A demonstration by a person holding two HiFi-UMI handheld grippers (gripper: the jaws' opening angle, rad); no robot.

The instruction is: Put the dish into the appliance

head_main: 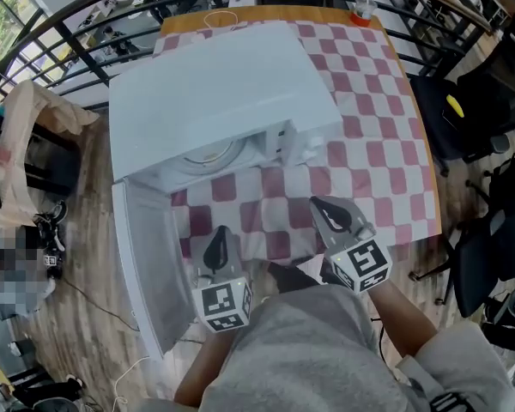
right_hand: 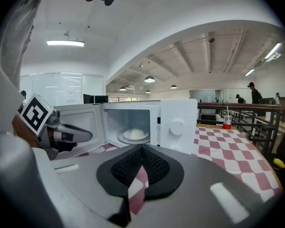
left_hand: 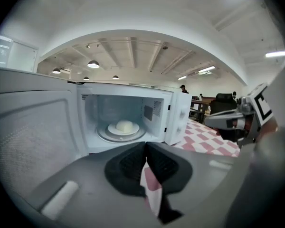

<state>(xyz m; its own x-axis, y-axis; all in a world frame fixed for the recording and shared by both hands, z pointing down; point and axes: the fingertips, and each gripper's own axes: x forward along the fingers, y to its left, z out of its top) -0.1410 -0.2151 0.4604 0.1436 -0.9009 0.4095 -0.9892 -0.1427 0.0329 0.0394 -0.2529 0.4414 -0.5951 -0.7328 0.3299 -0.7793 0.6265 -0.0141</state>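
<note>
A white microwave [head_main: 219,101] stands on the checked table with its door [head_main: 146,256] swung open to the left. Inside, a white dish [left_hand: 124,127] with a pale mound of food rests on the glass turntable; the same dish [right_hand: 135,134] also appears in the right gripper view. My left gripper [head_main: 219,237] hovers in front of the open cavity, shut and empty. My right gripper [head_main: 328,211] is beside it to the right, in front of the control panel [right_hand: 176,125], also shut with nothing between its fingers. Neither gripper touches the microwave.
A red-and-white checked cloth [head_main: 378,144] covers the table. A red cup with a straw [head_main: 361,11] stands at the far edge. A black railing [head_main: 86,33] runs behind, and black chairs [head_main: 463,110] stand to the right. The open door sticks out over the table's left side.
</note>
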